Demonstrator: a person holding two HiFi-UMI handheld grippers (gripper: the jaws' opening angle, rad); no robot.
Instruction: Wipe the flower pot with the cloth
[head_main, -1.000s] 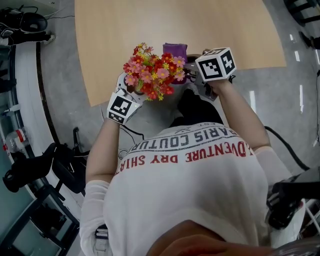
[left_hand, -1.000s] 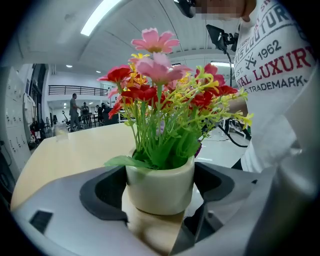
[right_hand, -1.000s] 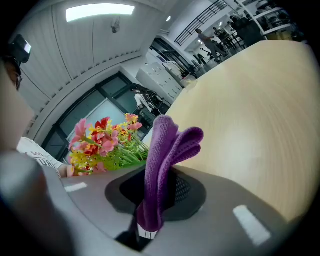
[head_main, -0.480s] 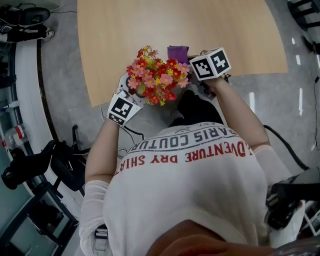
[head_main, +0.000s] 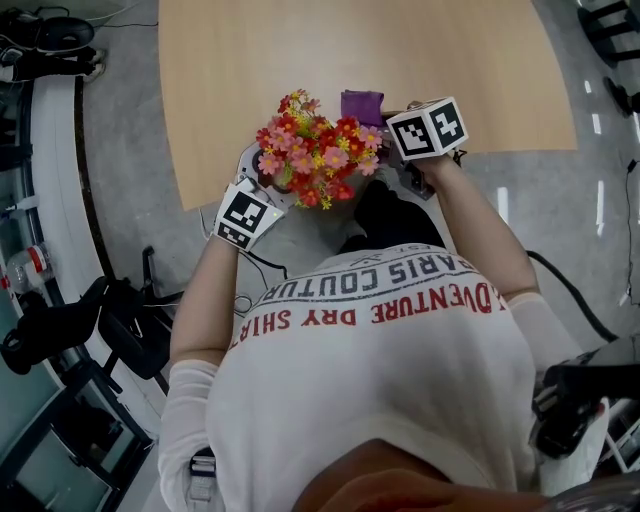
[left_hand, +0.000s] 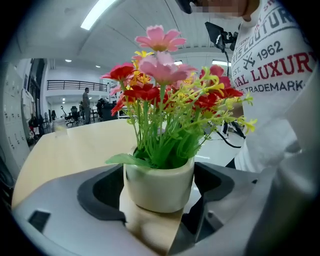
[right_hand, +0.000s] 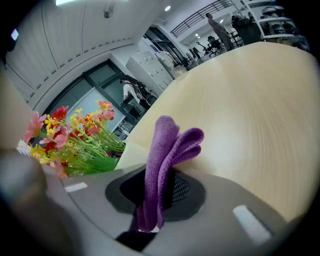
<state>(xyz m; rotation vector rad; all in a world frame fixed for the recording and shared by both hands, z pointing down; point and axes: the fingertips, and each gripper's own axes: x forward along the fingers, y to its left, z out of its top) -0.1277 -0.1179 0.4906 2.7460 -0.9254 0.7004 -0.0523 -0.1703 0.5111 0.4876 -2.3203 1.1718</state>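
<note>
A white flower pot (left_hand: 159, 186) with red, pink and yellow artificial flowers (head_main: 318, 150) sits between the jaws of my left gripper (left_hand: 158, 202), which is shut on the pot's sides. In the head view the pot itself is hidden under the blooms, at the wooden table's (head_main: 400, 50) near edge. A folded purple cloth (right_hand: 164, 150) stands up out of my right gripper (right_hand: 150, 200), clamped between its jaws. In the head view the cloth (head_main: 361, 104) is just right of the flowers, over the table's edge, ahead of the right gripper (head_main: 392, 140).
The light wooden table (right_hand: 250, 95) stretches away beyond both grippers. Grey floor surrounds it, with black equipment and cables (head_main: 60, 330) at the left. The person's white printed shirt (head_main: 380, 330) fills the lower head view. People stand far off in the hall.
The right gripper with the cloth has sunk a little toward the table's edge. The left gripper and the pot have stayed where they were.
</note>
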